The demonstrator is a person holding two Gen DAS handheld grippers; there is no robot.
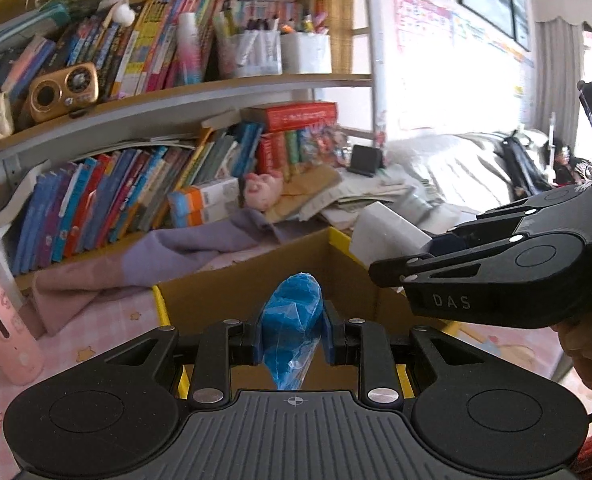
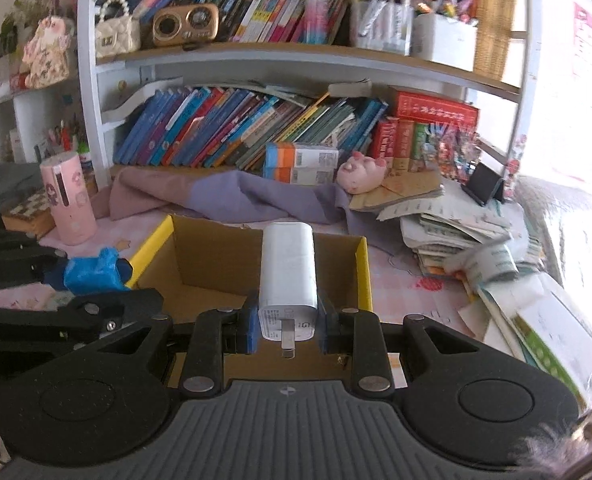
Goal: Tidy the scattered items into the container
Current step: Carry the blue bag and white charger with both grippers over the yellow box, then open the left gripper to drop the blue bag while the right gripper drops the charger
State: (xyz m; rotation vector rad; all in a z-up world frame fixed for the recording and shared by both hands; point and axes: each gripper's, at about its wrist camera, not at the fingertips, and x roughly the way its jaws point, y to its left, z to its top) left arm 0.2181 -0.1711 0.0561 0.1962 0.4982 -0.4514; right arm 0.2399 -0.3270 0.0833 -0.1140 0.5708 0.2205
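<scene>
Charger (image 2: 288, 276), white, oblong, rigid plastic shell with metal prongs facing the camera at its near end; held lengthwise at centre frame of the right wrist view by the right claw (image 2: 287, 322), whose blue pads press its two long flanks near the plug end. Judged light, stiff, smooth-sided and somewhat slippery; best held across the flat flanks as now, away from the prongs; likely to tolerate a short drop. Its far end hangs over the open cardboard box (image 2: 199, 264), brown inside with yellow edging, which sits on the pink-patterned bench (image 2: 412, 300) at centre frame. Blue bundle (image 1: 293, 320), soft material in crinkled clear film, held at lower centre of the left wrist view by the left claw (image 1: 293, 334), closed down to the width of the bundle on its sides; judged light, squashy, the film slick, so a firm mid-body pinch suits it. It sits over the near wall of the same box. Both items appear ready for release into the container; the right claw shows at the right edge of the left view, close above the box rim. Surroundings: lilac cloth (image 2: 231, 196) behind the box, pink cylinder (image 2: 68, 198) at left, pink plush pig (image 2: 362, 172), paper stack (image 2: 452, 220) at right, bookshelves (image 2: 255, 128) across the upper frame.
</scene>
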